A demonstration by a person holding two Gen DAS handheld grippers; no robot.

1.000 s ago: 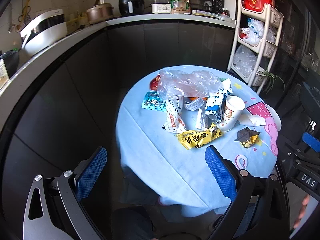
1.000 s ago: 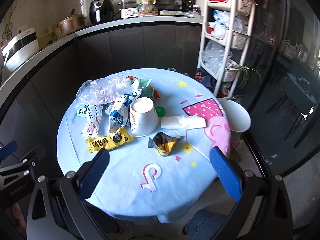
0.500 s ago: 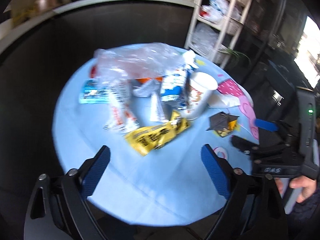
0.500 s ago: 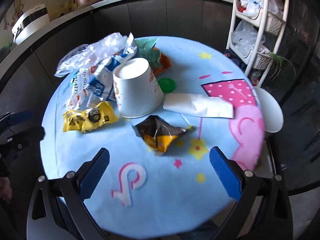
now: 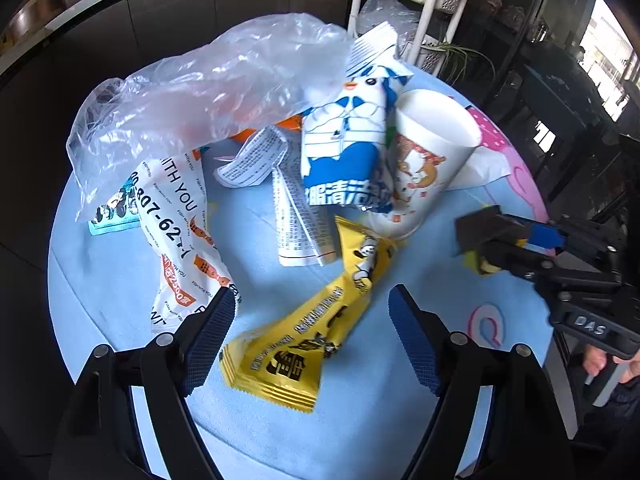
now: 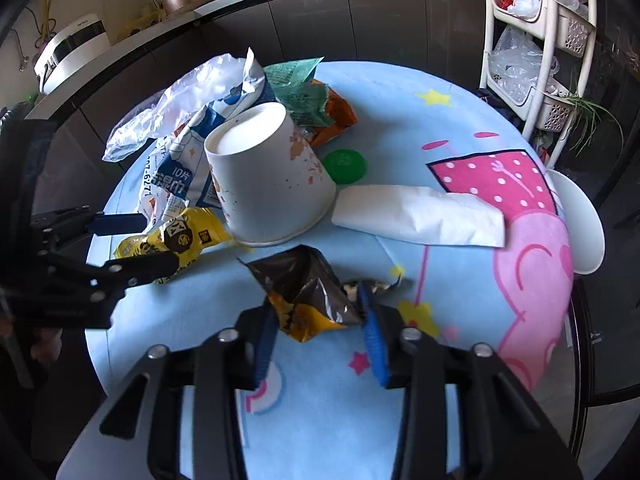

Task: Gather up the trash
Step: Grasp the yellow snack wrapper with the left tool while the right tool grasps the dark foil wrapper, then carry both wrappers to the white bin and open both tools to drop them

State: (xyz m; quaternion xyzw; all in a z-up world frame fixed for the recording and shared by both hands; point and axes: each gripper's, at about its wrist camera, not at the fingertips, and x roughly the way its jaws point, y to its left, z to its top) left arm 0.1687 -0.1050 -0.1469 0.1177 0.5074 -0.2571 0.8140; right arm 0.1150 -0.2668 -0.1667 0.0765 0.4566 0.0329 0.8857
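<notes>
Right wrist: right tool point(image 6: 320, 320) closing around dark wrapper point(image 6: 308, 296); paper cup point(image 6: 268, 176) upside down.

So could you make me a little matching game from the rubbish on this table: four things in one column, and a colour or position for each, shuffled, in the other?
Things:
1. paper cup
2. bottle cap
3. long snack wrapper
4. dark crumpled wrapper

Descriptions:
A. between the right gripper's closing jaws
B. yellow
C. upside down
D. green

Pairs: 1-C, 2-D, 3-B, 4-A
</notes>
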